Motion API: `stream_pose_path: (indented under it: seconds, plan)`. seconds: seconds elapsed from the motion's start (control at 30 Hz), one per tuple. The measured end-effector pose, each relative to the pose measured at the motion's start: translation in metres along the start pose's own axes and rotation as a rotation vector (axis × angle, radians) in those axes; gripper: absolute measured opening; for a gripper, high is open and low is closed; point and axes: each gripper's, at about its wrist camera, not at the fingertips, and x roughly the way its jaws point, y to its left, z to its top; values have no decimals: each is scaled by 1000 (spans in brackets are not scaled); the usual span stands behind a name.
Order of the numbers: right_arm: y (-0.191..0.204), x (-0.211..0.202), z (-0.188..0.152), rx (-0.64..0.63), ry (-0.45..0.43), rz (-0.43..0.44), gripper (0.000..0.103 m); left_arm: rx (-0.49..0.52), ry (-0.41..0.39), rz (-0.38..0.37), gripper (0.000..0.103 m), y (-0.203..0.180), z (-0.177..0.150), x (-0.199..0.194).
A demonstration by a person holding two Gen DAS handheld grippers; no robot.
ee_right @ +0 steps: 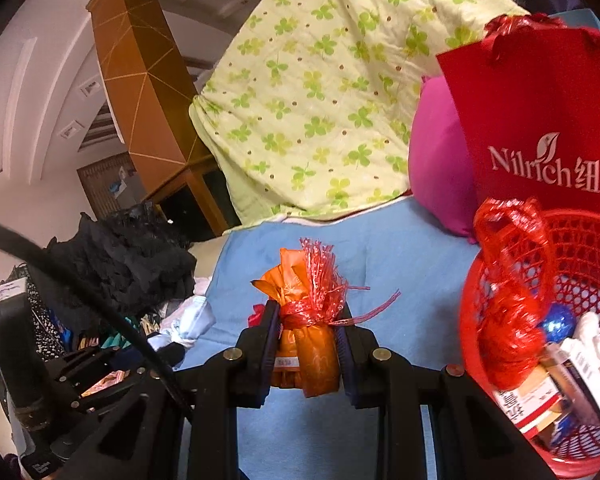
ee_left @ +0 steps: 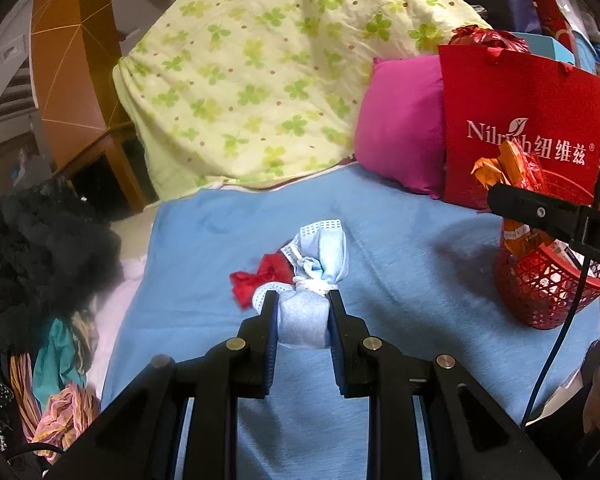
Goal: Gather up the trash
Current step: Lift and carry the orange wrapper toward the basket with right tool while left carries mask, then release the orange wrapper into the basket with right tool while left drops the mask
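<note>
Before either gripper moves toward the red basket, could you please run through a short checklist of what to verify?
1. Left gripper has its load: ok, jaws closed on the knotted blue face mask.
2. Right gripper has its load: ok, jaws closed on the orange wrapper bundle tied with red ribbon.
3. Red basket within view and open-topped: ok, on the blue sheet at right.
4. Room in the basket: cannot tell; boxes and red ribbon already fill its near part.
5. Trash remaining on the bed: not ok, a red scrap lies on the sheet behind the mask.
</note>
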Motion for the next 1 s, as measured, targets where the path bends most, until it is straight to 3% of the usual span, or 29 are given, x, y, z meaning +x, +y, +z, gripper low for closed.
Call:
stream_pose_path:
  seconds: [1.0]
  plan:
    - [-49,-47,22,115,-128,-28,29,76,-39,-66,25,-48,25,-18]
